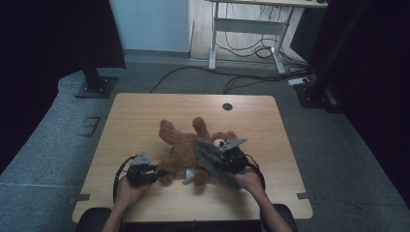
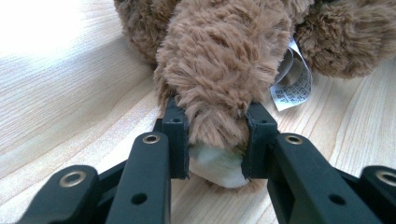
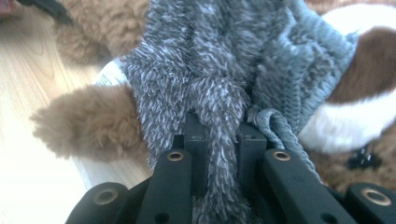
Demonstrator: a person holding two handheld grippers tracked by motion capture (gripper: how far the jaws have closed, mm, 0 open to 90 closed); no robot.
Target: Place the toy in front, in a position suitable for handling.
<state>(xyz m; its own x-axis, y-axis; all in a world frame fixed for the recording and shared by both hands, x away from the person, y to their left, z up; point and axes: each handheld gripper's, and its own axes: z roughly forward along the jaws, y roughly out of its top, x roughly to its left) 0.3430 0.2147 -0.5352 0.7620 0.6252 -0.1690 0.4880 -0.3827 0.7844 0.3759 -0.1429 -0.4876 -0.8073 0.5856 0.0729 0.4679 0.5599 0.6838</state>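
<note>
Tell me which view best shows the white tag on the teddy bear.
Left gripper view: the white tag curls out beside the clamped leg, print visible. High view shows a small pale scrap; right gripper view, an edge behind the grey scarf.

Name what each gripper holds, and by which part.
The left gripper clamps the teddy bear by a paw. The right gripper pinches a fold of the fuzzy grey garment.

A fluffy brown teddy bear [image 1: 186, 150] is sprawled on its back near the table's front edge, with a fuzzy grey garment [image 1: 212, 159] draped over its right half.
</note>
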